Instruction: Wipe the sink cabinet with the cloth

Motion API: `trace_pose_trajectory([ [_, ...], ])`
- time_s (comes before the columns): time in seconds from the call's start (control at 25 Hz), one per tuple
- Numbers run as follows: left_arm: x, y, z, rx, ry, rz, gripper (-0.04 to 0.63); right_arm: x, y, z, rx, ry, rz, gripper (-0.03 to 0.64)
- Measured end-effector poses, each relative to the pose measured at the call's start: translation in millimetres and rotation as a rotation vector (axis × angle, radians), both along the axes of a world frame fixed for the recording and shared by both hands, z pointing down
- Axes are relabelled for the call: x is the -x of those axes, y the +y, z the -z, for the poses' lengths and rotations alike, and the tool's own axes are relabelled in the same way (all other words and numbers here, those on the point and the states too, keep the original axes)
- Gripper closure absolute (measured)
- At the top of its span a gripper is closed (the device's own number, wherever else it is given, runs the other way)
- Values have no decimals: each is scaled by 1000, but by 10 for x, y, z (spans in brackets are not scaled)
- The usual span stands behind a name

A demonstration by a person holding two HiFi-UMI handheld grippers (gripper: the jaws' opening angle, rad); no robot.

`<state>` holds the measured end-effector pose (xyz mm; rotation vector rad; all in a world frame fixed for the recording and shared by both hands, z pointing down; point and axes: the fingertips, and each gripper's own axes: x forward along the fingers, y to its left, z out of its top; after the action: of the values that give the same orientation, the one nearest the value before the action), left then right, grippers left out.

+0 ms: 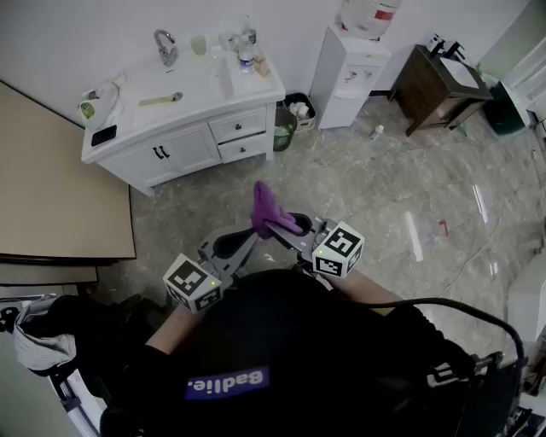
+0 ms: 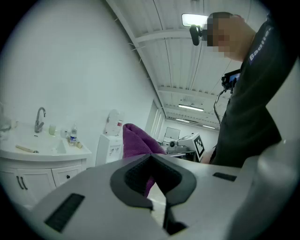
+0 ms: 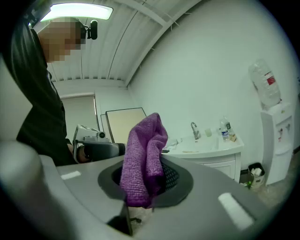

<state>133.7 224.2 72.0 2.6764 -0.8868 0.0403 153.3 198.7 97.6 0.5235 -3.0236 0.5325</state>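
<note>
Cloth point(image 3: 143, 154), purple, stands pinched in your right gripper point(image 3: 146, 185) fingers. Left gripper point(image 2: 151, 161) fingers are closed on nothing, w/ the cloth just beyond them. Sink cabinet point(image 1: 183, 128) sits well apart across the floor. Wiping looks not yet begun, so approach + the whole wipe are left.

Water jug point(image 1: 368, 14), top past picture edge; counter bottles point(image 1: 246, 55), too small to tell; cloth point(image 2: 134, 140), base behind left gripper point(image 2: 151, 160).
</note>
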Motion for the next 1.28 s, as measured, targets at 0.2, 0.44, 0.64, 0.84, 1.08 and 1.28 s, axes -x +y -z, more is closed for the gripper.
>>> trace_pose_trajectory([
  [0.2,2,9,-7,5,-5,0,600,8,12,-13,5,1,-1,548],
  [0.44,-27,6,8,0,-9,-4,600,-26,9,-14,8,-1,-3,548],
  [0.64,-128,8,35,-8,-21,3,600,-149,7,22,14,-29,6,548],
  [0.84,-252,-28,61,-12,-40,12,600,-252,-36,54,8,-32,28,548],
  [1.08,-412,-113,39,-11,-65,48,600,-407,-117,39,10,-42,69,548],
  [1.28,-519,-184,-49,4,-83,79,600,-509,-255,-58,32,-40,95,548],
])
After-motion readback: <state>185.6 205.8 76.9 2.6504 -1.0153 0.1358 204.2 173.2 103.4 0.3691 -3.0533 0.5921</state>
